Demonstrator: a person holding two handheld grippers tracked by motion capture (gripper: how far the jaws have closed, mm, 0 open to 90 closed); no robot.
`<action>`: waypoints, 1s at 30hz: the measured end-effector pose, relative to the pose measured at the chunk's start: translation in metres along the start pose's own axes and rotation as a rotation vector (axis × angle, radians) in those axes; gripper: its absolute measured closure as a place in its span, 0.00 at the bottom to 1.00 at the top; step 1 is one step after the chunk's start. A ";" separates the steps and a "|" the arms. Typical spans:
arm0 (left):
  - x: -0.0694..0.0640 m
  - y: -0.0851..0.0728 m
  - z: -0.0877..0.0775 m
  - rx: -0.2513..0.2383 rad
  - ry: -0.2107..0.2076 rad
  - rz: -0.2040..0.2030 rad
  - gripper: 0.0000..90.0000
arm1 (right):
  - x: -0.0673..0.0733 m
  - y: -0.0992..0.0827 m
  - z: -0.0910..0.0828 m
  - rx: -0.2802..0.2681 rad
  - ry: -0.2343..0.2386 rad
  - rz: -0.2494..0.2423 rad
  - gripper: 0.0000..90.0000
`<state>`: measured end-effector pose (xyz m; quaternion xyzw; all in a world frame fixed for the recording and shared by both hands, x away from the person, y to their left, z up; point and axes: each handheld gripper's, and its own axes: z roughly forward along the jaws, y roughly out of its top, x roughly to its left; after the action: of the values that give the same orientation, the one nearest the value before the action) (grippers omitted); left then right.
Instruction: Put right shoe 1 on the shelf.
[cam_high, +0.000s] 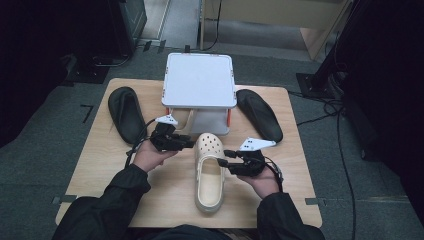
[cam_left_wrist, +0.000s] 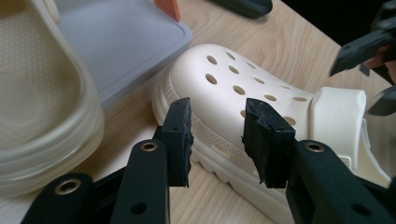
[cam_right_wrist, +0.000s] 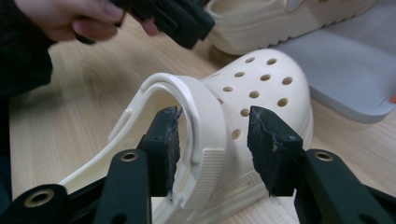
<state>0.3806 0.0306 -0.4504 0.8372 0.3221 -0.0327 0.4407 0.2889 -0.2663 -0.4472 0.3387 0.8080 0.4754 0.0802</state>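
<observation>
Visibly two cream clogs (cam_high: 209, 170), two black insoles (cam_high: 126, 114).

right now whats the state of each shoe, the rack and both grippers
cream clog: flat on the table, sole down, toe toward the rack, not gripped
second cream clog: on the rack's lower shelf
left black slipper: lying on the table
right black slipper: lying on the table
rack: upright, top shelf bare
left gripper: open
right gripper: open
</observation>
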 end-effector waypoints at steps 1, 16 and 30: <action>0.000 0.001 -0.002 0.005 0.005 0.007 0.69 | 0.000 0.000 0.000 0.000 0.000 0.000 0.60; 0.006 0.021 -0.042 -0.057 0.031 0.015 0.65 | 0.009 0.003 0.036 0.046 -0.118 -0.062 0.61; 0.015 0.044 -0.069 -0.066 0.033 0.010 0.66 | 0.015 0.018 0.032 0.049 -0.208 -0.164 0.83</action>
<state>0.4018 0.0733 -0.3822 0.8243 0.3261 -0.0058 0.4628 0.3005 -0.2287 -0.4469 0.3209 0.8316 0.4098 0.1937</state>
